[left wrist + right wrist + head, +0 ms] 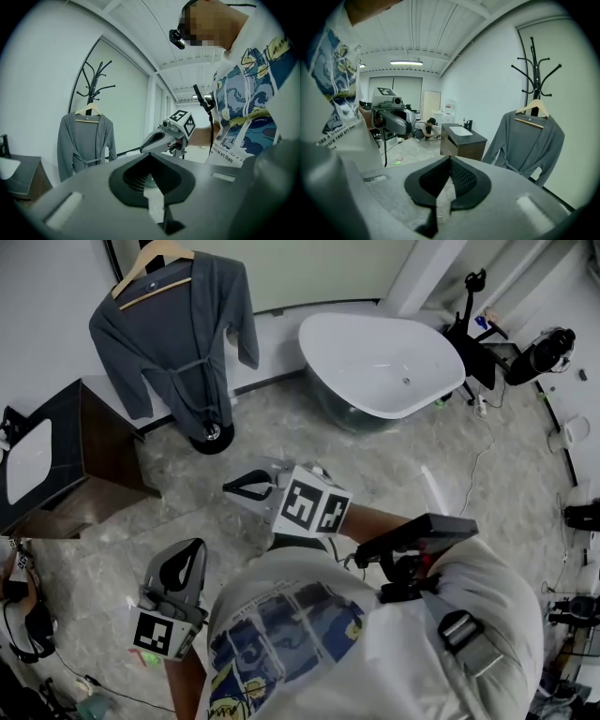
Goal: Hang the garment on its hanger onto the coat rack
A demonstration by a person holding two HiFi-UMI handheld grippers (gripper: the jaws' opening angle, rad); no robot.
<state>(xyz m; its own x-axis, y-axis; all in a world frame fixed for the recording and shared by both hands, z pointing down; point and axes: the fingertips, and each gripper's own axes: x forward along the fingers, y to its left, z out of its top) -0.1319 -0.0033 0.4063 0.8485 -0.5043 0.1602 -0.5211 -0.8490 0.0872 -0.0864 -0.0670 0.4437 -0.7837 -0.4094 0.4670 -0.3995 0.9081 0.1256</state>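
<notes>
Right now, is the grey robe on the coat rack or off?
On: the robe hangs by its wooden hanger from the coat rack.

Room contents as I log them from my console:

1. Floor (394, 474): pale grey veined stone, glossy; a thin white cable (481, 442) trails across it on the right
2. Walls (47, 287): plain white, with a dark skirting along the base
3. Bathtub (384, 362): white, oval, freestanding, close to the far wall
4. Vanity cabinet (94, 442): dark wood, on my left, with a white basin (28, 460) set in its top
5. Wall panel (126, 103): large and pale; window or blind, I cannot tell
6. Ceiling (393, 28): white, ribbed panels, with one long strip light (406, 62) lit
7. Black stand (473, 315): just beyond the tub, on the right
</notes>
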